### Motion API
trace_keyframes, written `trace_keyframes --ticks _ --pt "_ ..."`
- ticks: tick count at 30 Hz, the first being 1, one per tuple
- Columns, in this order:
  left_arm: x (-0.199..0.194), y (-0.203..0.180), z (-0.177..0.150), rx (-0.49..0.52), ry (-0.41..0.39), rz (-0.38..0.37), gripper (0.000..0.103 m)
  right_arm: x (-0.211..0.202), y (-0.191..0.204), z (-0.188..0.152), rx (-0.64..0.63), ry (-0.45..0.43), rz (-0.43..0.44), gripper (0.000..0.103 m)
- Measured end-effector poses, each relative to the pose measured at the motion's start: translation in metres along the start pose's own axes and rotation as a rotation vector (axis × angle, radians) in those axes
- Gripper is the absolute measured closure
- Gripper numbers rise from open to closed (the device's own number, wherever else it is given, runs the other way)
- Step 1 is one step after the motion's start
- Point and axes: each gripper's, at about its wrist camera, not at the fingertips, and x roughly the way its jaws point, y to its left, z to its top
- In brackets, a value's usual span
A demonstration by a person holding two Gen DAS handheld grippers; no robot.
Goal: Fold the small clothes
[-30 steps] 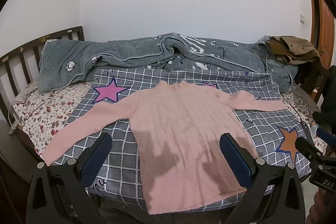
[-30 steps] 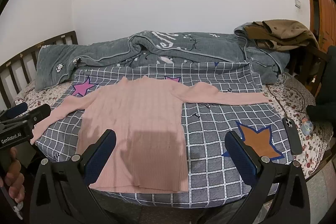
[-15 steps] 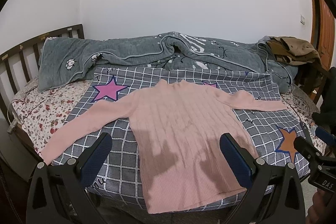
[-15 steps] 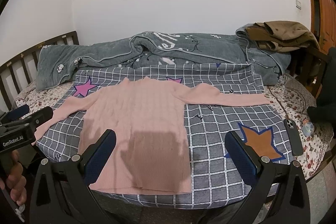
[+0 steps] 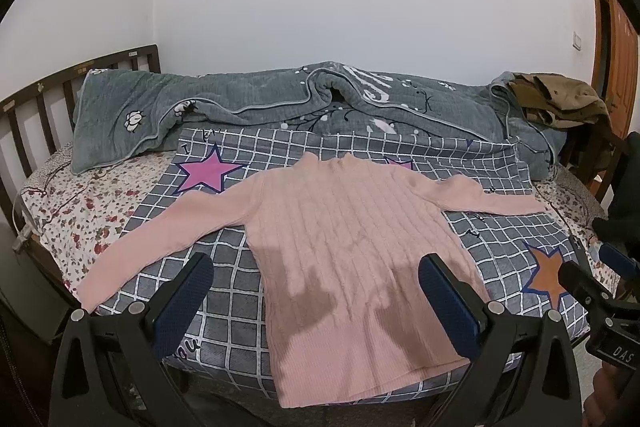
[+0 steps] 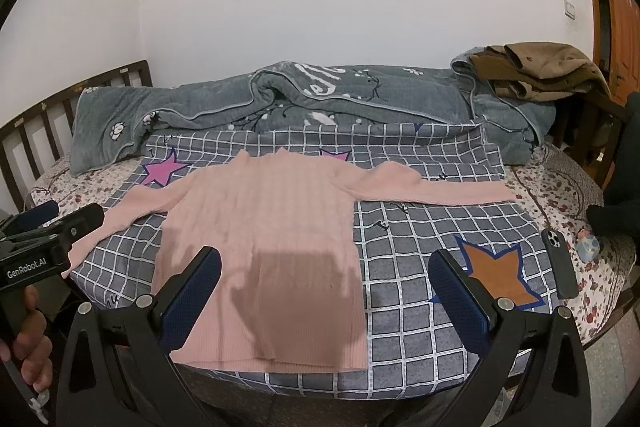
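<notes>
You are holding the left tool (image 5: pixel 316 291) and right tool (image 6: pixel 324 287) wide apart and empty over a pink ribbed sweater (image 5: pixel 352 247) lying flat on the bed's checked blanket (image 6: pixel 420 227), soft and limp, likely best pinched at a sleeve cuff.

Sweater (image 5: pixel 344 247) spread flat on checked blanket (image 5: pixel 496 239) across bed (image 5: pixel 68 211), sleeves out to either side, hem toward near edge; behind it, rumpled quilt (image 5: pixel 256 107) along wall; jacket (image 5: pixel 556 99) heaped on quilt's right end; phone (image 6: pixel 560 267) right of blanket.
</notes>
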Motion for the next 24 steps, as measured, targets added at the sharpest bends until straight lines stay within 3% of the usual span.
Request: trace_keyframes --ticks 24 --pt "0.0034 0.0048 0.0082 -0.014 -0.006 0.007 0.0 0.0005 0.008 0.0012 -0.011 0.001 0.002 0.001"
